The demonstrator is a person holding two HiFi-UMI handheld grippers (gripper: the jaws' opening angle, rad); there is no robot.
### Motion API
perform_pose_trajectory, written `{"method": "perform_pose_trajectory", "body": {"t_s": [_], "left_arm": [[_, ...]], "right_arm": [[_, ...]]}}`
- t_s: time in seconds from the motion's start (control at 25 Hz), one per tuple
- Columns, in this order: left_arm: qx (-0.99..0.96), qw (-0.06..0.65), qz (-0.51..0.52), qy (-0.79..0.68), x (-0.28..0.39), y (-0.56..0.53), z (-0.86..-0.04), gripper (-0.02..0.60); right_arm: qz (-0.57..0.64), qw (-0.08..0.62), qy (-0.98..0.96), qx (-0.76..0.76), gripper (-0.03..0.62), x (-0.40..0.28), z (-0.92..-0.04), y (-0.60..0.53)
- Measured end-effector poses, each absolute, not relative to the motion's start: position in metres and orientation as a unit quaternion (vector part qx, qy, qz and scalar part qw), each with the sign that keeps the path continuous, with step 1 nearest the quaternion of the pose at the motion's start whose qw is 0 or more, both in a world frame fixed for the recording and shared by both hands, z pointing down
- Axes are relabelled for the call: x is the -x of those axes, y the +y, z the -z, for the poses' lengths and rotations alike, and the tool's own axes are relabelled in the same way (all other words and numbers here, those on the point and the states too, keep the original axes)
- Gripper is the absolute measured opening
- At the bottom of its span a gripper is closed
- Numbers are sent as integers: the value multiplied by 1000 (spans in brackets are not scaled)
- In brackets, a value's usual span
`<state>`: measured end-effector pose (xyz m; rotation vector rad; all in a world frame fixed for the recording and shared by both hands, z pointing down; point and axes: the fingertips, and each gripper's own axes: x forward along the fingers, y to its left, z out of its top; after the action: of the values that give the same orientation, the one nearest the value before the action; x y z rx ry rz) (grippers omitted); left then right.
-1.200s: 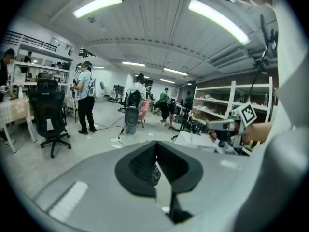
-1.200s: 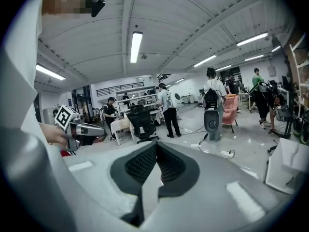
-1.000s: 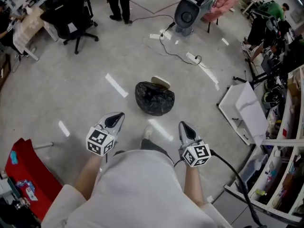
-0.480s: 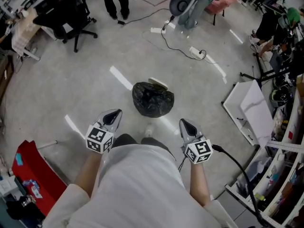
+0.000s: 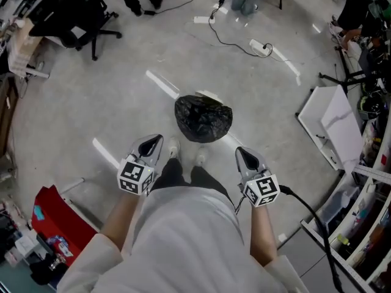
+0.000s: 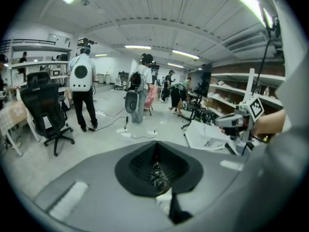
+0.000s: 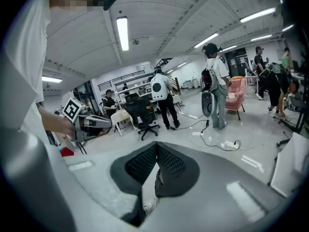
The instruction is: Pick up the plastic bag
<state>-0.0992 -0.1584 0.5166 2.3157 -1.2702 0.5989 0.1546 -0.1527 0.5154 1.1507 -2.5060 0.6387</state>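
The black plastic bag [image 5: 203, 118] sits bunched on the grey floor [image 5: 122, 60] just ahead of the person's shoes [image 5: 200, 157]. A flat pale object [image 5: 209, 94] touches or is tucked under its far edge. Both claws hang well above and short of the bag. The left claw [image 5: 153, 144] and the right claw [image 5: 242, 155] each have their jaws pressed together with nothing gripped.

If a claw arrives shut like this, it would only poke the slack film and shove the bag along the floor, so the jaws need to part first. A pinch on a thin fold could tear or slip off, and whatever is inside may sag and swing. The pale object might drag along if it is caught under the bag. The right claw's cable [image 5: 303, 205] trails near the feet and could snag during the bend down.

What the bag holds, and whether its neck is tied, cannot be made out. In the left gripper view, a dark crinkled patch [image 6: 158, 175] at the jaw seam is probably the bag seen past the tips.
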Motion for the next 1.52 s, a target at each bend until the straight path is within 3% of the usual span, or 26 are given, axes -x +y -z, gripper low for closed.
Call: {"method": "perform_pose_trajectory", "body": {"t_s": [0.36, 0.92, 1.36, 1.52], "left_arm": [[-837, 237, -250, -425, 105, -216, -609, 3], [-812, 316, -318, -374, 99, -255, -815, 3], [-739, 426, -355, -382, 122, -282, -993, 5], [-703, 467, -371, -387, 131, -291, -1046, 51]], "right_arm": [[-265, 179, -839, -440, 2, -152, -599, -180], [-358, 224, -765, -487, 2, -175, -804, -207], [-418, 238, -724, -495, 5, -182, -972, -214], [-435, 246, -712, -495, 55, -188, -1022, -218]]}}
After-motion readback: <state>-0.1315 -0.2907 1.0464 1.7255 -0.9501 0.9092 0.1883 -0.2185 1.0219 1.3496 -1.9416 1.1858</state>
